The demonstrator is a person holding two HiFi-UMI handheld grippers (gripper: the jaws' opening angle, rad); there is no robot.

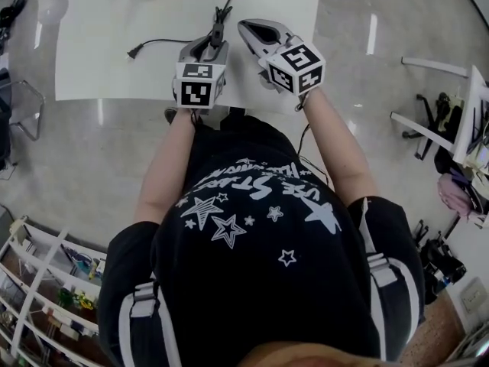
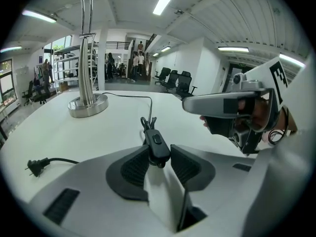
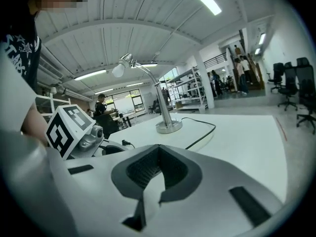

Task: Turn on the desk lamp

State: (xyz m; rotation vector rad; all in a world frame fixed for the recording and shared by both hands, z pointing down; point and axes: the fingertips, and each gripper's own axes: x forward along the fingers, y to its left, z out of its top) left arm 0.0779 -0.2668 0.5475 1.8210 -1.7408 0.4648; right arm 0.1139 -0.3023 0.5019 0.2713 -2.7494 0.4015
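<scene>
Black, star-printed shirt [image 1: 252, 281] fills the bottom of the head view, and both bare forearms reach toward the near edge of the white table [image 1: 99, 44]. At that edge the left tongs [image 2: 158, 158] point along the table with the lamp cord's inline switch [image 2: 157, 143] standing between their ribbed pads. The pads are apart, just beside the switch's sides, and do not clamp it. The right tongs [image 3: 158, 149] are just to the right of the left ones, closed together with nothing between them. From the switch the black cord [image 2: 129, 97] runs across the table to the round metal base of the desk lamp [image 2: 88, 105]. The lamp stands upright at the far side, well apart from both tongs. The cord's plug [image 2: 35, 167] lies loose on the table to the left, its prongs free.
</scene>
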